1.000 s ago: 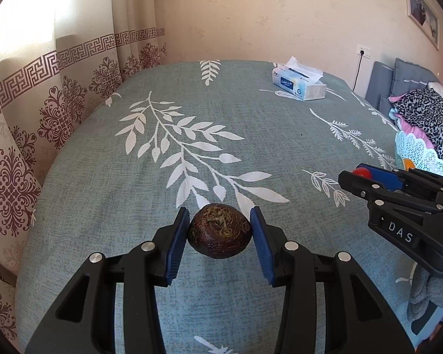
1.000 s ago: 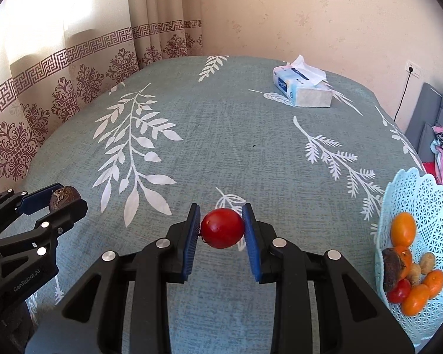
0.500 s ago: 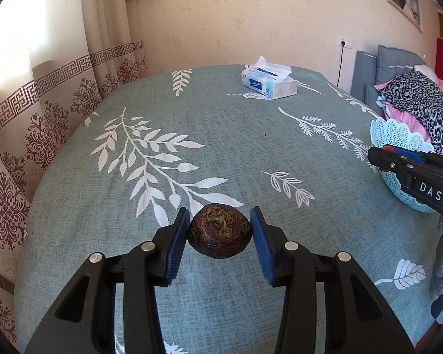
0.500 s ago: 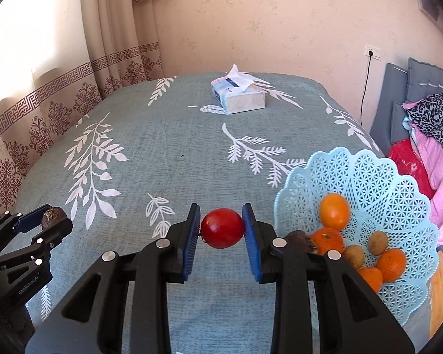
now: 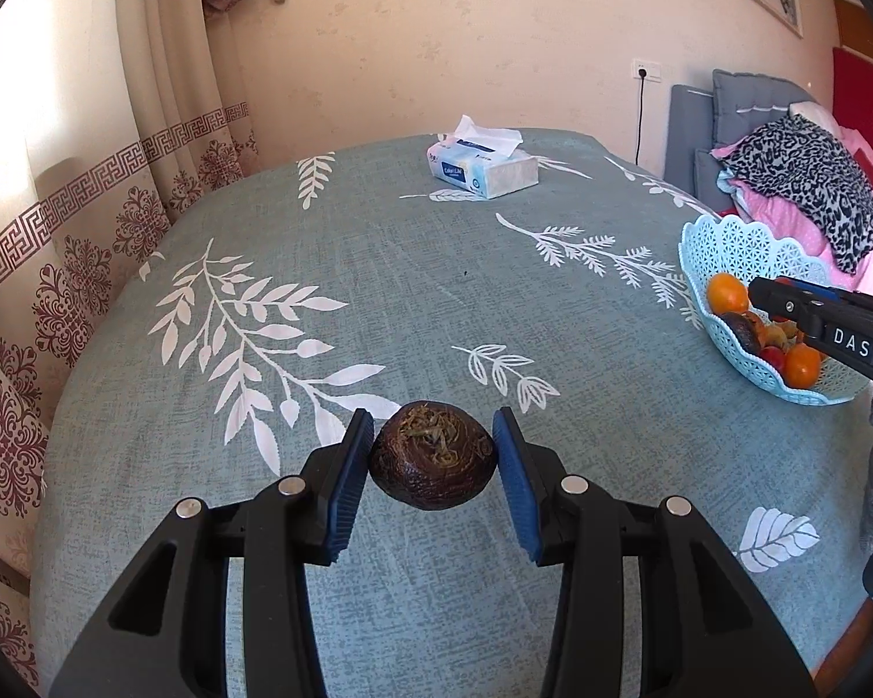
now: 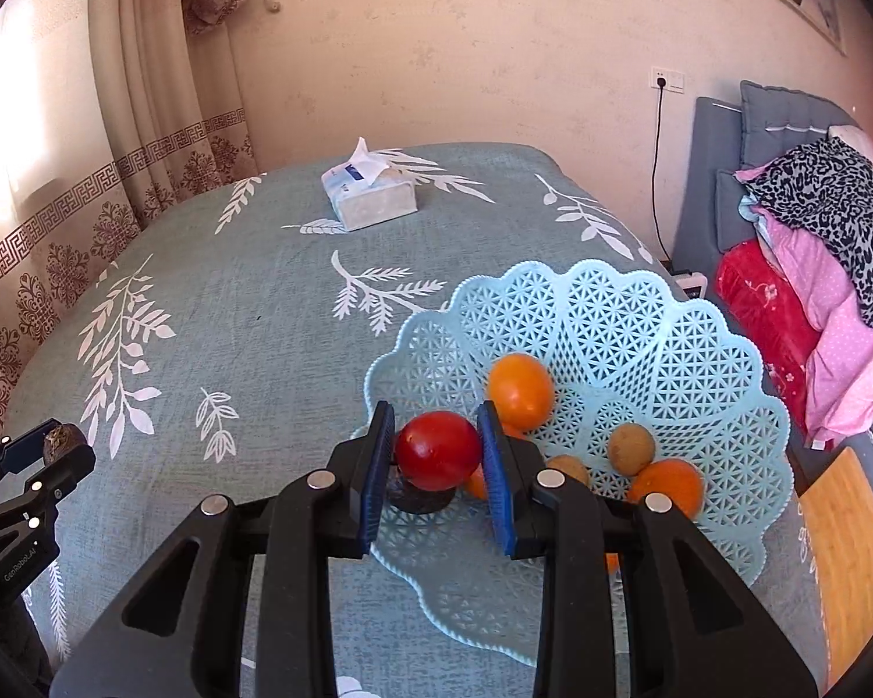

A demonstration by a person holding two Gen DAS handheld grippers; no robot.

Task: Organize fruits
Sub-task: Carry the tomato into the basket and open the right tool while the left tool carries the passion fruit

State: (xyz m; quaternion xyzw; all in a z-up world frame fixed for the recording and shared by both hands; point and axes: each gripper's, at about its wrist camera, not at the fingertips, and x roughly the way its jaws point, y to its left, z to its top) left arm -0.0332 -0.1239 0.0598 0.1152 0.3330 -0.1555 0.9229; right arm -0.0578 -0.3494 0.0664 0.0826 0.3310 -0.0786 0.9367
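Observation:
My left gripper [image 5: 433, 456] is shut on a dark brown wrinkled fruit [image 5: 432, 461] and holds it above the grey-green leaf-print cloth. My right gripper [image 6: 437, 453] is shut on a red fruit [image 6: 438, 449] and holds it over the near left part of the light blue lattice basket [image 6: 640, 337]. The basket holds several fruits: an orange [image 6: 520, 390], another orange [image 6: 666, 484], a small brown fruit [image 6: 630, 448] and a dark fruit [image 6: 422, 497] under the red one. The left wrist view shows the basket [image 5: 745, 244] at the right with the right gripper's fingers [image 5: 797, 299] over it.
A tissue box [image 5: 483, 166] lies at the far side of the table [image 5: 378, 267]. Patterned curtains [image 5: 87, 203] hang along the left. Piled clothes [image 6: 832, 244] and grey cushions sit beyond the table's right edge. The left gripper's fingers [image 6: 35, 453] show at the left edge of the right wrist view.
My right gripper has carried the red fruit to the right, from above the cloth to over the basket. My left gripper has turned right with the brown fruit still held.

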